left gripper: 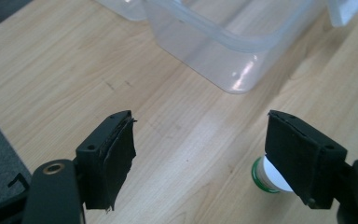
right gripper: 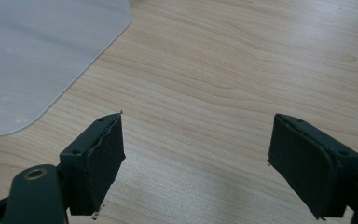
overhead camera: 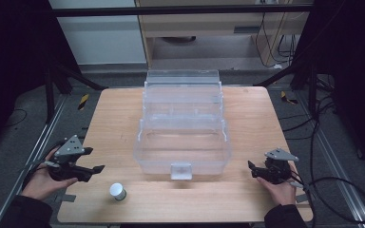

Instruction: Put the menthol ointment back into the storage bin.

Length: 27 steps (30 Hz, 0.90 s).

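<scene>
While the left claw (overhead camera: 94, 162) sits at the lower left of the high view, spread wide and holding nothing, a small white jar (overhead camera: 118, 191) stands just to its right on the counter (overhead camera: 114, 118). That jar is small and round, so a bump from a jaw could tip it or roll it off the near edge. In the middle stands a clear open box (overhead camera: 183, 142). At the lower right, the right claw (overhead camera: 253, 169) is spread and empty too. No words can be read anywhere.
</scene>
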### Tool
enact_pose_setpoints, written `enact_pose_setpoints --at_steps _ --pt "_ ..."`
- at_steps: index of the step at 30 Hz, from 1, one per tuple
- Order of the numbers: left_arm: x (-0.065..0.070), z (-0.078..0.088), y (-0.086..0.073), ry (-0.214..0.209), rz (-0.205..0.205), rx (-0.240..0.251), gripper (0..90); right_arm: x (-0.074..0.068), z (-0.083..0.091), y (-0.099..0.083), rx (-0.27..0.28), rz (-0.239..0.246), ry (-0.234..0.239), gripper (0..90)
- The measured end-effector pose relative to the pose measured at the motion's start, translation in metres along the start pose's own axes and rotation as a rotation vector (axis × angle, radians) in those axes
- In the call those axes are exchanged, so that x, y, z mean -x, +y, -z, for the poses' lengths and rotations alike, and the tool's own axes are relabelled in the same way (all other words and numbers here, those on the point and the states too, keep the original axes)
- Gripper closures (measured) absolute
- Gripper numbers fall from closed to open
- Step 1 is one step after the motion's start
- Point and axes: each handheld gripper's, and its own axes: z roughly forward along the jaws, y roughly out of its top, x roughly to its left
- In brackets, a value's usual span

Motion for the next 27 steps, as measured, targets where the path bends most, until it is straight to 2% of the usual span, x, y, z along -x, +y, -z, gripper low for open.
enact_pose_setpoints --at_steps 2,3,5,10,13,17,27 --pt "0.003 -0.002 0.003 -0.016 -0.033 -0.029 23.2 0.0 0.0 0.0 -0.004 0.006 -0.003 18.1" --pt "0.006 -0.004 0.006 -0.03 -0.068 -0.05 23.0 0.0 0.0 0.0 -0.007 0.016 -0.004 18.1" --pt "0.008 -0.005 0.007 -0.044 -0.083 -0.062 22.8 0.0 -0.001 -0.001 -0.012 0.028 -0.009 18.1" --pt "0.016 -0.008 0.012 -0.106 -0.17 -0.119 22.9 0.0 -0.001 -0.001 -0.012 0.03 -0.011 18.4" --pt "0.018 -0.009 0.014 -0.119 -0.186 -0.129 23.5 0.0 -0.001 -0.001 -0.011 0.023 -0.011 18.4" --pt "0.02 -0.013 0.016 -0.13 -0.232 -0.169 24.5 0.0 -0.001 -0.001 -0.015 0.032 -0.012 18.4" --pt "0.03 -0.024 0.018 -0.172 -0.309 -0.267 25.5 0.0 -0.002 -0.001 -0.024 0.043 -0.011 18.6"
